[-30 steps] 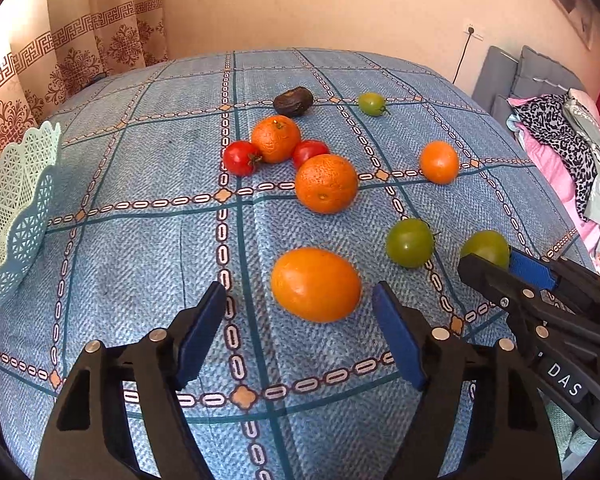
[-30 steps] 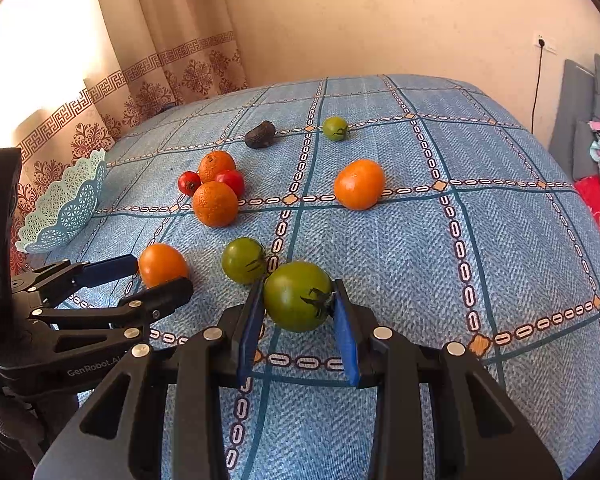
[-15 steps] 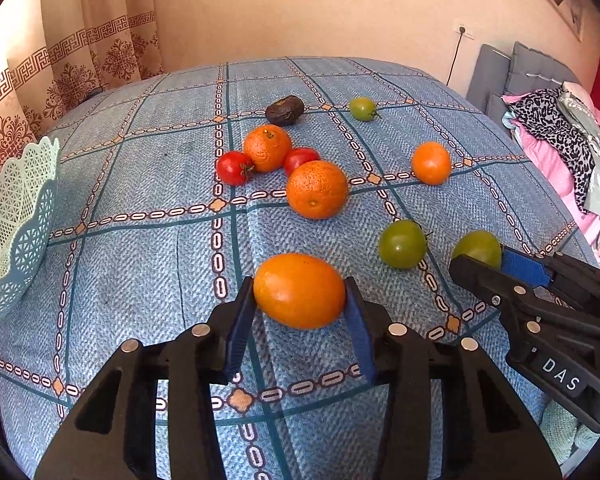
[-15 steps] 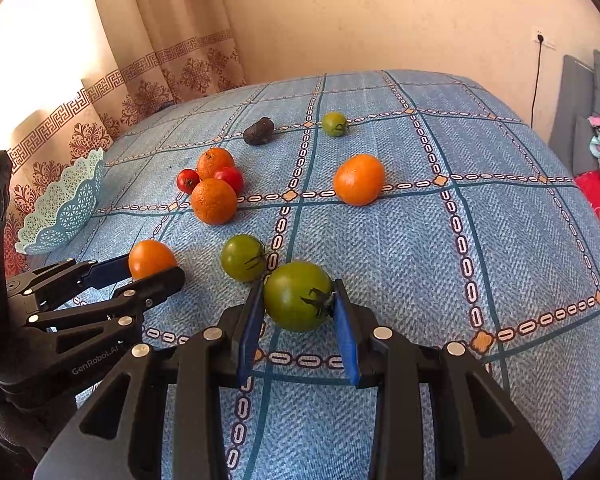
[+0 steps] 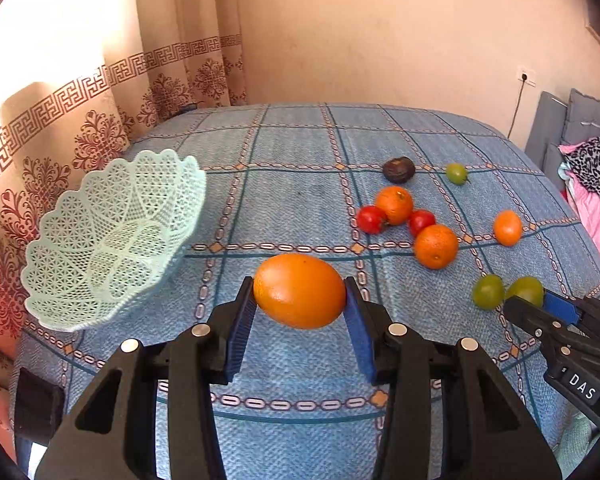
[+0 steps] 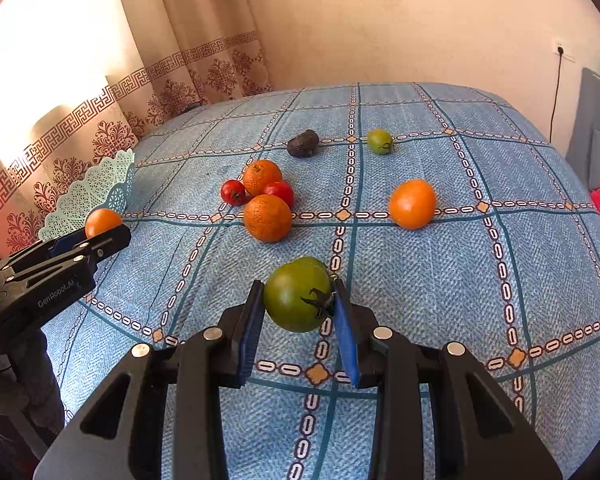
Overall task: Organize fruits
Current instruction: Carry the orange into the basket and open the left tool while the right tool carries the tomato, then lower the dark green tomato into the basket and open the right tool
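Observation:
My left gripper [image 5: 299, 285] is shut on a large orange [image 5: 300, 290], held above the blue bedspread just right of the mint lace basket [image 5: 112, 232], which looks empty. My right gripper [image 6: 297, 285] is shut on a green tomato [image 6: 296, 296] raised over the cover. In the right wrist view the left gripper [image 6: 100, 236] shows at the left edge with its orange [image 6: 102, 222] beside the basket [image 6: 92, 200]. The right gripper [image 5: 540, 306] and its tomato [image 5: 526, 290] appear at the right of the left wrist view.
On the bedspread [image 6: 480, 280] lie three oranges [image 6: 267, 217] [image 6: 261, 177] [image 6: 413, 203], two red tomatoes [image 6: 233, 192] [image 6: 279, 192], a dark fruit [image 6: 303, 143], a small green tomato [image 6: 379, 141] and another green tomato [image 5: 488, 291]. Curtains [image 5: 60, 120] hang left; clothes [image 5: 596, 184] lie right.
My left gripper closed on the large orange, lifted it and swung left toward the basket. My right gripper kept its green tomato and rose slightly.

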`<state>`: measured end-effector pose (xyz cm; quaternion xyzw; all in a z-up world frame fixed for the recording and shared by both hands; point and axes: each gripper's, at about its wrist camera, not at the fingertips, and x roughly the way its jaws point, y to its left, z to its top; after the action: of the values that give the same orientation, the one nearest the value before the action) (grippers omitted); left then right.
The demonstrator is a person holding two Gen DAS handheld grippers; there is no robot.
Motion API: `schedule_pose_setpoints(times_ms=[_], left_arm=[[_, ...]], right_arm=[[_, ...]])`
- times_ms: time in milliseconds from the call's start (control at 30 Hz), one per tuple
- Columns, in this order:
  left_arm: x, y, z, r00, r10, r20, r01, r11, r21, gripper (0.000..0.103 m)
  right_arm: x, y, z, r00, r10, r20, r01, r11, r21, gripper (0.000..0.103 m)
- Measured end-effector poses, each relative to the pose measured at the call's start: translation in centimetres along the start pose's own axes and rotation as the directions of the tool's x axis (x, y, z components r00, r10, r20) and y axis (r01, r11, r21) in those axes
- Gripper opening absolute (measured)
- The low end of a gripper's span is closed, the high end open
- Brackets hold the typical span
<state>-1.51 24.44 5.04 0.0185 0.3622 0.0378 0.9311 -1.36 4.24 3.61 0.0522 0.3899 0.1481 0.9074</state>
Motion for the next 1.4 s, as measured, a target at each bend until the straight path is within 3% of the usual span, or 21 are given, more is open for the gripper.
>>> schedule_pose_setpoints(times_ms=[300, 600, 667, 700, 733, 800, 1400], left_arm=[[-1.5, 7.6, 1.4, 0.991, 0.116, 0.059, -0.107, 0.984, -0.142, 0.045], [-0.7, 13.3, 1.3, 0.981, 0.188, 0.044, -0.172, 0.956, -0.239, 0.045], [-0.5, 14.0, 1.1, 0.981, 0.191, 0.035, -0.176, 0.951, -0.252, 0.047], [-0.5, 14.3, 0.9, 0.981, 0.191, 0.036, -0.175, 0.950, -0.260, 0.054], [-0.6, 14.6, 0.8, 0.981, 0.191, 0.040, -0.174, 0.948, -0.268, 0.068], [-1.1, 15.2, 0.6, 0.977, 0.203, 0.060, -0.179, 0.943, -0.281, 0.076], [-4.6, 19.7, -1.0, 0.947, 0.309, 0.084, -0.263, 0.900, -0.347, 0.081]], right_arm=[[0.6, 3.6, 1.3, 0.999, 0.047, -0.003, -0.047, 0.997, -0.059, 0.034], [1.5, 8.6, 2.9, 0.994, 0.107, -0.007, -0.107, 0.986, -0.127, 0.034], [1.7, 9.9, 3.1, 0.993, 0.120, -0.007, -0.120, 0.982, -0.147, 0.034], [1.8, 10.5, 3.2, 0.992, 0.127, -0.008, -0.127, 0.980, -0.155, 0.034], [1.9, 11.0, 3.3, 0.991, 0.134, -0.008, -0.134, 0.977, -0.163, 0.034], [2.1, 12.1, 3.6, 0.989, 0.148, -0.009, -0.148, 0.973, -0.176, 0.034], [4.3, 21.6, 7.6, 0.955, 0.296, -0.024, -0.290, 0.914, -0.283, 0.034]])
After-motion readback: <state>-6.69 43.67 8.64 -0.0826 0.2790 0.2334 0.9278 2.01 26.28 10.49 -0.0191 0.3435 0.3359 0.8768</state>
